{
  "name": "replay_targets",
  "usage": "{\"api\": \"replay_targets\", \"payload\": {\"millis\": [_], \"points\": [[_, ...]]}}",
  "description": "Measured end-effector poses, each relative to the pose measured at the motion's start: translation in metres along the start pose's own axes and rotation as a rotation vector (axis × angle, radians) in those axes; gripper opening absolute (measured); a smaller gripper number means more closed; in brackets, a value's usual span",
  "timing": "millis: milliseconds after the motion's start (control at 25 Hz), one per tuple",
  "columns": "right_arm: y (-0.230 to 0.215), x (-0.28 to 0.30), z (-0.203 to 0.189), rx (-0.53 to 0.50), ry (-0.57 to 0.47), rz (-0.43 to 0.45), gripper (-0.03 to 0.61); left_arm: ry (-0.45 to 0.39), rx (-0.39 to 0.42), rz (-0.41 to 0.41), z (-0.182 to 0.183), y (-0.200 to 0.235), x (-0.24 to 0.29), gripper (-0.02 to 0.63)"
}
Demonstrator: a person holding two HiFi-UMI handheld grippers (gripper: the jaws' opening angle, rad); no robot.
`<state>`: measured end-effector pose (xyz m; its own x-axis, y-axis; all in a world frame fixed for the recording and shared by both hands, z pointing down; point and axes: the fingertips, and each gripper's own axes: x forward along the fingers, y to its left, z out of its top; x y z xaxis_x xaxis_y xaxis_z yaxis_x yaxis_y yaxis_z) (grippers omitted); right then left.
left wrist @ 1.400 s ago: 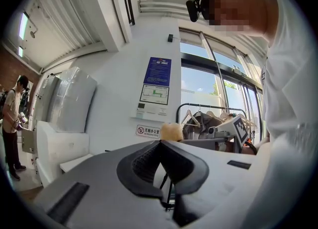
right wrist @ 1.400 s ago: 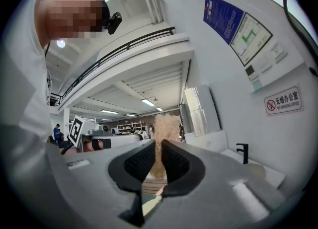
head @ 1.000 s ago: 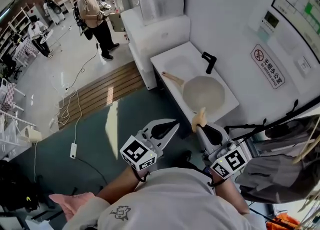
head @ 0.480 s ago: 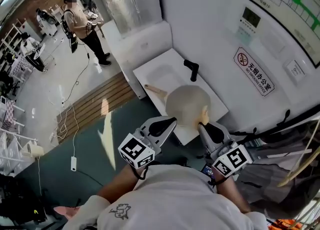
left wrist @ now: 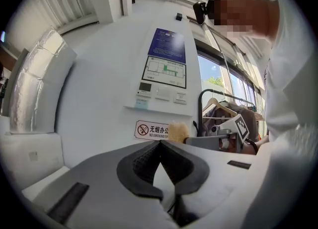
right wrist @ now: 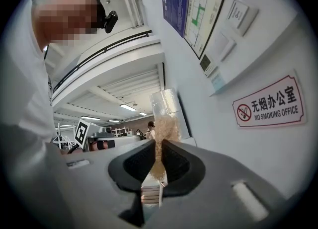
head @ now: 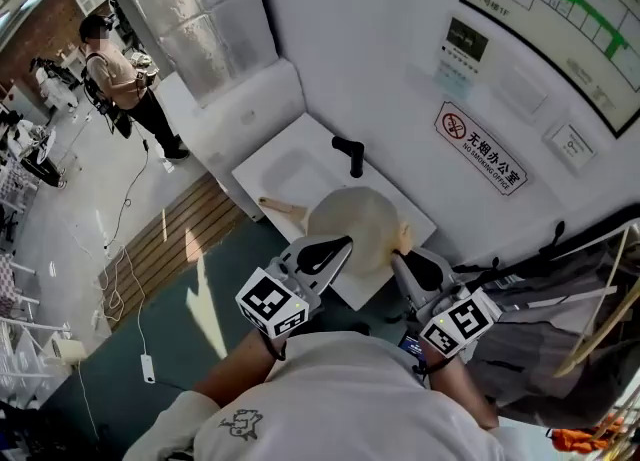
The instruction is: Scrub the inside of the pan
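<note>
Head view, starting left of the pan (head: 355,221): its wooden handle (head: 281,207) points out leftward over the white surface (head: 268,164). I judge that this leaves it easy to reach for steadying. My left tongs (head: 325,252) hang just short of the pan's near-left rim. Their pads are pressed together on nothing, and the left gripper view shows only the wall beyond the tips. So that side looks parked rather than working, and I would have to part the pads before taking the handle. The pan itself lies flat on the surface with its pale inside facing up, open to a scrub, and the black tap (head: 348,155) stands just behind it. At the pan's near-right rim, my right tongs (head: 404,255) are clamped on a tan, fibrous scrub pad (head: 402,238). The pad's loose end sticks out past the tips, so the fibres rather than the tongs would meet the metal. I judge that scrubbing has not yet begun.
</note>
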<state>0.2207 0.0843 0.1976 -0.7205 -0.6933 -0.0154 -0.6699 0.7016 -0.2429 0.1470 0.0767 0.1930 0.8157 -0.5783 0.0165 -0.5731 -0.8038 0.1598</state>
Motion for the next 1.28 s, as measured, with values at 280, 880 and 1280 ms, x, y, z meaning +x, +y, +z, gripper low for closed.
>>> {"api": "replay_targets", "payload": {"millis": [280,880,1280], "points": [[-0.015,0.045,0.002,-0.002,-0.014,-0.142,0.038,0.029,-0.015,-0.137,0.003,0.052,0.014,0.002],[-0.006,0.159,-0.022,0.015,-0.007,-0.419,0.04,0.125,-0.013,-0.417,-0.007,0.174,-0.029,0.002],[-0.013,0.17,-0.049,0.035,0.048,-0.527,0.04,0.202,-0.031,-0.455,-0.048,0.224,-0.038,0.002]]}}
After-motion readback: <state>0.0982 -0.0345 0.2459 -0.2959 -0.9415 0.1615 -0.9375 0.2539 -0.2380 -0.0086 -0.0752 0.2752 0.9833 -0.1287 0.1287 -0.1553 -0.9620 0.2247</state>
